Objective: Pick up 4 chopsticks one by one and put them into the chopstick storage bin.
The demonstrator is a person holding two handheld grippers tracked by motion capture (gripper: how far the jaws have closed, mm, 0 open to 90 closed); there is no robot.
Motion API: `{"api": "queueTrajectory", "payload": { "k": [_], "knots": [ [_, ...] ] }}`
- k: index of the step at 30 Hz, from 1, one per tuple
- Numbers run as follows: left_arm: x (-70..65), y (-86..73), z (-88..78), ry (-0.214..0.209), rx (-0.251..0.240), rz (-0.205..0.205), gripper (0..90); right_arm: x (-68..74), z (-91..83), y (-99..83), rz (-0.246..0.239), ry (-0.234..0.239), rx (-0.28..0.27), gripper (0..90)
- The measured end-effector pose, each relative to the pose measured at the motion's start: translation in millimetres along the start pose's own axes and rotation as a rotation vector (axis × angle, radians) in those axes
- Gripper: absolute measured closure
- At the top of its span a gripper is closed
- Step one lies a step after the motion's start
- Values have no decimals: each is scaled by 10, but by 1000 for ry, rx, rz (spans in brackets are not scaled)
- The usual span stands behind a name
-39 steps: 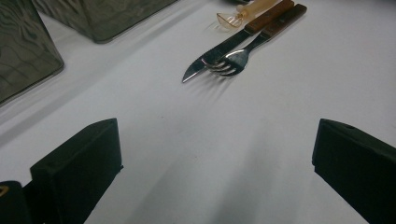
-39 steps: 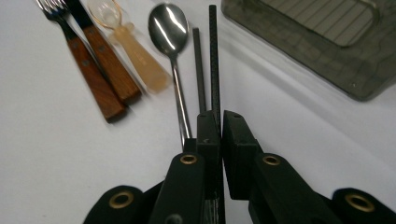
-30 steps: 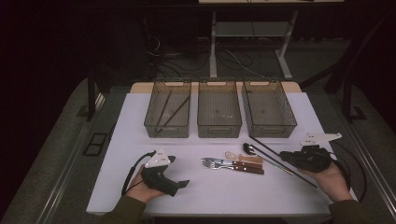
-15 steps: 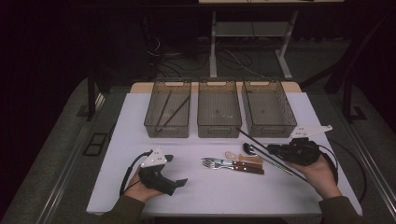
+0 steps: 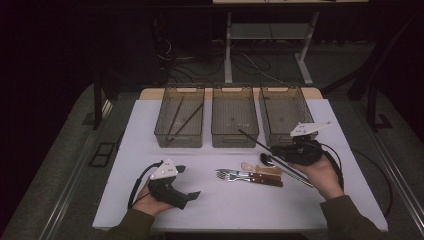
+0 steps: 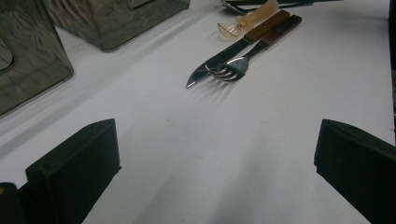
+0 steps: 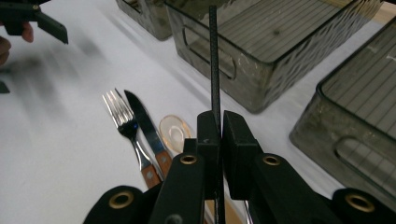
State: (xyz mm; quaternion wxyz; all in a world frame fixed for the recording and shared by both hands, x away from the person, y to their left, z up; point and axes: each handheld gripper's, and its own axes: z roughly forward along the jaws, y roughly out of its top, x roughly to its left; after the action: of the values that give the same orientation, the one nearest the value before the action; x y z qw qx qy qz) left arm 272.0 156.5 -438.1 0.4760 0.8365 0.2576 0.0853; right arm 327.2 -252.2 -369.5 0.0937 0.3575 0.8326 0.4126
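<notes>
We see a thin black stick pinched tight between the jaws of the right gripper. The stick points up and left toward the middle bin, and its far tip sits in front of that bin's near wall. Its near end is hidden under the gripper.

On the white table, just left of that gripper, lie a fork, a knife and a clear spoon, side by side. A dark spoon lies by the gripper too, hard to make out.

The left gripper rests near the front left, held in a hand, its jaws wide apart with nothing between them.

Three bins stand in a row at the far side. The left bin has dark sticks in it. The right bin is partly hidden by the gripper's plate.
</notes>
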Motion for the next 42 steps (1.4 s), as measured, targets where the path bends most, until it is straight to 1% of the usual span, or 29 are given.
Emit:
{"api": "queueTrajectory", "payload": {
  "k": [1, 2, 7, 11, 16, 26, 28, 31, 32, 33, 37, 42],
  "knots": [
    [-2, -1, 1, -1, 0, -4, 0, 4, 16, 32, 6, -3, 1, 853],
    [-1, 0, 2, -1, 0, -5, 0, 3, 34, 63, -1, -4, 2, 853],
    [1, -2, 8, 1, 3, -9, 0, 38, 117, 216, -1, -3, 7, 853],
    [7, -2, 9, 9, 6, 1, 0, 59, 202, 324, 8, -5, 5, 853],
    [0, -2, 6, 8, 4, -3, 0, 91, 329, 449, 12, -7, 5, 854],
    [0, 5, 9, 4, 9, 5, 0, 173, 597, 689, 8, -12, 20, 854],
    [-3, 6, 13, 2, 5, 7, 0, 189, 655, 736, 12, -11, 18, 854],
    [-7, 10, 22, 2, 12, 11, 0, 210, 732, 821, 23, -13, 13, 853],
    [-12, 10, 24, 3, 12, 12, 0, 222, 754, 853, 33, -10, 11, 853],
    [-15, 11, 26, 2, 12, 15, 0, 225, 779, 884, 29, -10, 5, 853],
    [-27, 10, 28, 1, 18, 16, 0, 250, 867, 1001, 40, -15, 11, 853],
    [-23, 11, 31, 4, 23, 18, 0, 282, 1020, 1138, 41, -16, 16, 853]
  ]
}}
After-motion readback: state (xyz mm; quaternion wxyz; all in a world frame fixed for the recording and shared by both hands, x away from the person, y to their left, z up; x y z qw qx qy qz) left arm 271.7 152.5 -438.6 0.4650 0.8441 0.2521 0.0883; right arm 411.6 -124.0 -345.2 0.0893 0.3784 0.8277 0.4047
